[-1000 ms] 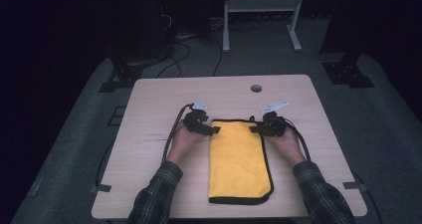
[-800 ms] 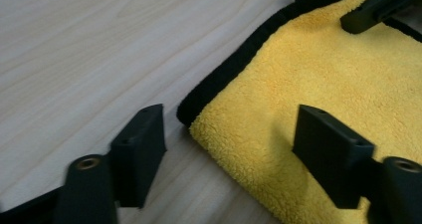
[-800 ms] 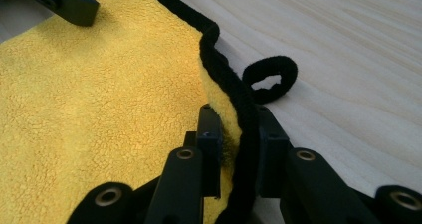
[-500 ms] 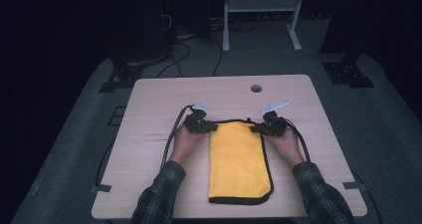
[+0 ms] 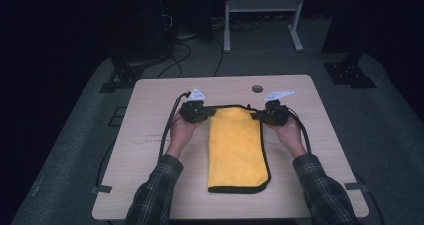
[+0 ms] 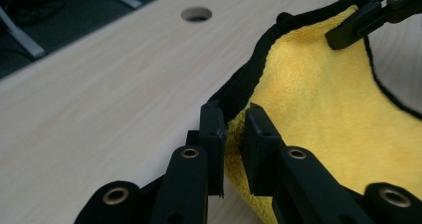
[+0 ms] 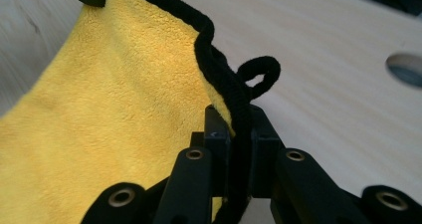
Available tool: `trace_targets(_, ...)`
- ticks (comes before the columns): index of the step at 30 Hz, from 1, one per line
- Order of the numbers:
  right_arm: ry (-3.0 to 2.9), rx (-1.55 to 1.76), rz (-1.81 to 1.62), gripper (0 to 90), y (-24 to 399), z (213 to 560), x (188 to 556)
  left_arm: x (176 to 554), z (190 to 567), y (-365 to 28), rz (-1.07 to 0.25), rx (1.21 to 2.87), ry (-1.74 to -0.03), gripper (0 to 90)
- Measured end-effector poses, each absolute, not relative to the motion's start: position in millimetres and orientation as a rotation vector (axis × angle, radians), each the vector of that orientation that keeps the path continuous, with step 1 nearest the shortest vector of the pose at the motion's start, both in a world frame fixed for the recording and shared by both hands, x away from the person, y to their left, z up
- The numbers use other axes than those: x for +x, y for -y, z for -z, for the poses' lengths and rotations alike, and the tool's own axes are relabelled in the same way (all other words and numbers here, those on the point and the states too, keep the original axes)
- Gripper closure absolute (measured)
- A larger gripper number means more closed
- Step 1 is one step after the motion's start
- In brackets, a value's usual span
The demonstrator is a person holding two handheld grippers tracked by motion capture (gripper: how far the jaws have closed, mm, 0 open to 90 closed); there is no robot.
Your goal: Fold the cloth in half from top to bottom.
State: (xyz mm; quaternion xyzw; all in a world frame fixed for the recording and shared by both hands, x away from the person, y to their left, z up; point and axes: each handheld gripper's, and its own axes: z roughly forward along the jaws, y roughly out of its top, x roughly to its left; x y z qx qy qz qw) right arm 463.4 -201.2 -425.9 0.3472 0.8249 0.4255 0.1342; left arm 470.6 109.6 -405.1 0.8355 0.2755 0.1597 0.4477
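A yellow microfibre cloth (image 5: 236, 150) with black edging is laid lengthwise at the centre of a pale wooden table (image 5: 150, 150). Its far corners are pinched – the left gripper (image 5: 209, 113) at ten o'clock, the right gripper (image 5: 256, 116) at two o'clock, both having just closed on the hem. A cable hole (image 5: 257, 89) is seen beyond, at twelve.

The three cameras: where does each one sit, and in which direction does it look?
High view: above the person's side, facing forward and down on the pale wooden table; forearms, both hands.
Left gripper view: on the left claw, facing along its jaws, shut on the yellow black-edged microfibre cloth.
Right gripper view: on the right claw, shut on the cloth's black edge.
Shared: each gripper view shows the other claw's tip on that cloth.
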Motion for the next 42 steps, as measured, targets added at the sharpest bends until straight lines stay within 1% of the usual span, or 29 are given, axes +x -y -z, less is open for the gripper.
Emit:
trace_targets(4, -2.379, 0.981, -1.287, 81.6, 203, 415, 460, 463, 396, -113, -0.386, 2.076, -0.638, 79.6)
trace_targets(7, -2.385, 0.97, -1.31, 81.6, 205, 416, 454, 457, 397, -116, -0.373, 2.087, -0.61, 79.5)
trace_targets(8, -2.405, 0.96, -1.32, 81.5, 207, 420, 445, 450, 399, -118, -0.351, 2.092, -0.586, 79.6)
trace_targets(14, -2.45, 0.913, -1.365, 81.3, 209, 425, 423, 430, 402, -124, -0.305, 2.093, -0.536, 79.6)
trace_targets(22, -2.513, 0.868, -1.35, 81.3, 211, 428, 397, 399, 411, -129, -0.212, 2.088, -0.534, 79.6)
trace_targets(31, -2.55, 0.836, -1.361, 81.1, 211, 432, 372, 373, 417, -134, -0.151, 2.094, -0.514, 79.7)
trace_targets(34, -2.57, 0.813, -1.353, 81.1, 211, 434, 357, 360, 421, -134, -0.123, 2.11, -0.51, 79.7)
trace_targets(42, -2.609, 0.801, -1.331, 80.8, 213, 440, 338, 340, 431, -131, -0.101, 2.182, -0.481, 79.7)
